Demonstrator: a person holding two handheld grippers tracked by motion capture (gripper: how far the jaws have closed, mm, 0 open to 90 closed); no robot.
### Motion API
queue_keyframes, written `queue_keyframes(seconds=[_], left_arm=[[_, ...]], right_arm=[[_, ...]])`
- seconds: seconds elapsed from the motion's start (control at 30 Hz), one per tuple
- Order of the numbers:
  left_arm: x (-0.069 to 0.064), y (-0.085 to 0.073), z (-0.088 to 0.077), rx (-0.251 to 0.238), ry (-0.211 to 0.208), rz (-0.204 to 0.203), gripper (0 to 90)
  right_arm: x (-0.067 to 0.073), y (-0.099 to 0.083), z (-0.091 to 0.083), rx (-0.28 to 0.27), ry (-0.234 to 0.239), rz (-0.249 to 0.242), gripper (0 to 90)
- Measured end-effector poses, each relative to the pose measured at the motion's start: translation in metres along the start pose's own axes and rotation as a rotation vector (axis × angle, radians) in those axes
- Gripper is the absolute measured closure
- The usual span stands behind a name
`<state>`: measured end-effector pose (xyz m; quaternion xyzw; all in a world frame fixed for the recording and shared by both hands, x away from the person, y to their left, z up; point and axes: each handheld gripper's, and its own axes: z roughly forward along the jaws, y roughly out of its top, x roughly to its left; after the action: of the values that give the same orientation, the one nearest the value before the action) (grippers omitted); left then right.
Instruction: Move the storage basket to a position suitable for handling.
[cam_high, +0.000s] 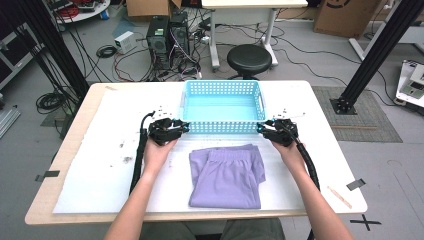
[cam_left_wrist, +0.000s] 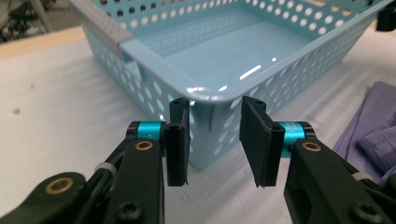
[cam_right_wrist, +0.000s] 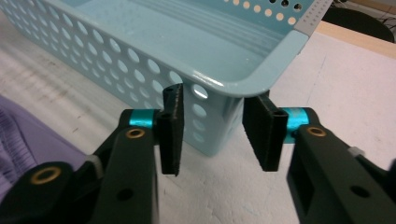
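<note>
The left gripper and right gripper are both gaping, released, each straddling a near corner of the empty blue basket, whose long axis is running between them; folded purple shorts are lying just behind, toward the person.

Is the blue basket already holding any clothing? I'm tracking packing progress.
No, in the high view the blue basket shows a bare floor, while the folded purple garment lies on the table in front of it.
</note>
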<state>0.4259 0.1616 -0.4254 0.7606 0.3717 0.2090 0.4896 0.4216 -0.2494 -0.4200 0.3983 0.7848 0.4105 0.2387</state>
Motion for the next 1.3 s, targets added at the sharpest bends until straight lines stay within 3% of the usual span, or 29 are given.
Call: queue_keyframes(seconds=[0.03, 0.1, 0.17, 0.23, 0.47, 0.73, 1.1, 1.3], left_arm=[[0.0, 0.0, 0.001, 0.002, 0.016, -0.002, 53.1], [0.002, -0.003, 0.005, 0.01, -0.003, -0.025, 44.9], [0.003, -0.004, 0.006, 0.021, -0.009, -0.019, 45.8], [0.002, -0.004, 0.006, -0.002, -0.046, -0.022, 49.7], [-0.001, 0.0, 0.004, -0.023, -0.019, -0.001, 61.7], [-0.002, 0.001, 0.001, -0.007, -0.01, 0.001, 63.1], [-0.015, 0.0, -0.007, 0.021, -0.038, 0.022, 64.3], [-0.02, -0.003, -0.013, 0.023, -0.046, 0.029, 64.2]], right_arm=[[0.001, 0.0, 0.002, 0.0, -0.007, 0.001, 55.2], [0.002, 0.0, 0.004, -0.001, -0.023, -0.012, 53.2], [0.001, 0.0, 0.005, -0.004, -0.022, -0.016, 55.5], [-0.001, -0.001, 0.004, -0.008, -0.009, -0.005, 57.3], [-0.002, 0.0, 0.002, -0.008, -0.008, -0.005, 60.2], [0.0, -0.001, -0.002, 0.006, 0.001, -0.019, 63.6], [-0.001, -0.009, -0.017, 0.018, 0.012, -0.04, 64.3], [0.006, -0.013, -0.027, 0.027, 0.008, -0.055, 65.0]])
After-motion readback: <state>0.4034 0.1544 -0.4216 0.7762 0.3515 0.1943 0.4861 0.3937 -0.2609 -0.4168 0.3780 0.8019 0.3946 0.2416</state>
